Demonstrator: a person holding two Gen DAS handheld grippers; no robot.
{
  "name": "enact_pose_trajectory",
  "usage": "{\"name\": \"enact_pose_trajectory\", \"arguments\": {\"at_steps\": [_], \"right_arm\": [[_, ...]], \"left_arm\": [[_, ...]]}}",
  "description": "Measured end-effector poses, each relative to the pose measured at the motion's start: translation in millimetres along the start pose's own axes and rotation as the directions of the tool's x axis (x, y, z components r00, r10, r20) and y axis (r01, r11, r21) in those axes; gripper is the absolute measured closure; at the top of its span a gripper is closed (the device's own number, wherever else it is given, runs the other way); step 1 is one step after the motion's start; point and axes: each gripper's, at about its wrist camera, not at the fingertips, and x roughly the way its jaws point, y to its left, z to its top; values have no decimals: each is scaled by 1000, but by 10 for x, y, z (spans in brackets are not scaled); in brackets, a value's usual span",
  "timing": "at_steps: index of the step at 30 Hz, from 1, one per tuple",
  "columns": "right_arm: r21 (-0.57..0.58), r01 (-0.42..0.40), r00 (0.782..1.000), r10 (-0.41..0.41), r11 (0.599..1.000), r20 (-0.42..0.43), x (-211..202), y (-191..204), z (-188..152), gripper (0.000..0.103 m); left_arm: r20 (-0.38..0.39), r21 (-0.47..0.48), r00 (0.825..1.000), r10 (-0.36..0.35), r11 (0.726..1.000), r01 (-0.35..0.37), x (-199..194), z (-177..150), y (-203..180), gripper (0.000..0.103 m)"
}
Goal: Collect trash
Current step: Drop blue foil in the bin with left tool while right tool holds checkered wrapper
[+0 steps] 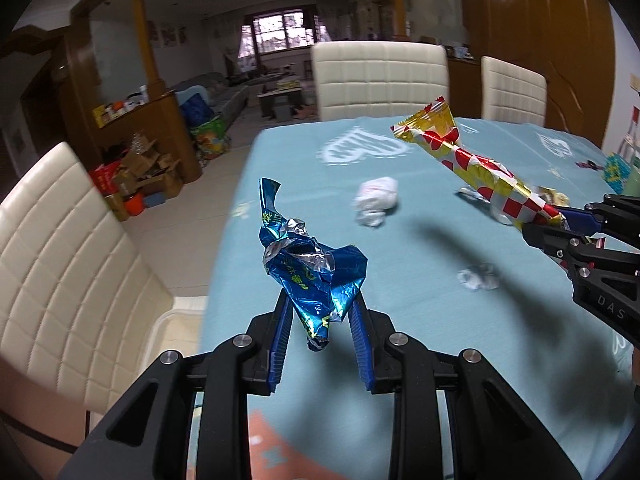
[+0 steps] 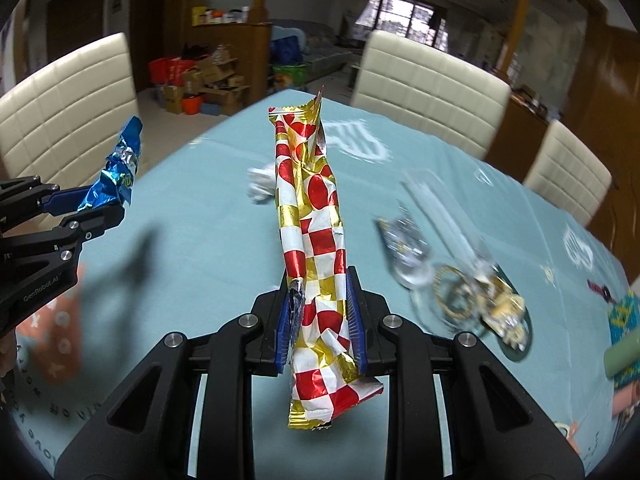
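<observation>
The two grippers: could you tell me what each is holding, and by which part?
Left gripper pinches the blue wrapper near its lower end. Right gripper clamps the red-and-gold wrapper on its lower part.

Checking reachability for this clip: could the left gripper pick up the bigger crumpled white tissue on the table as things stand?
Probably not yet. The left gripper is shut on the blue wrapper, so its fingers are occupied. The white tissue lies unobstructed ahead on the tablecloth.
</observation>
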Motion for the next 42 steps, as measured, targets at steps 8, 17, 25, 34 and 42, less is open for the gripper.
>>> {"name": "enact_pose_trajectory", "arguments": {"at_steps": [8,17,25,34,42], "right_arm": [[-105,-50,999,52,993,12,35,644,200,76],[-210,-98,994,104,973,19,116,1286,383,77],[-268,-118,992,128,956,20,182,1613,492,76],[-297,-129,990,138,946,11,262,1809,523,76],[-323,-135,989,146,937,8,287,1943,518,77]], "left_arm": [[11,-67,996,86,994,-85,-120,-190,545,75],[-10,-142,985,173,975,-173,-185,-413,1105,75],[-32,-194,973,228,954,-230,-182,-570,1449,74],[-51,-220,964,262,938,-267,-180,-657,1571,65],[-14,-243,956,293,927,-287,-286,-723,1617,18]]}}
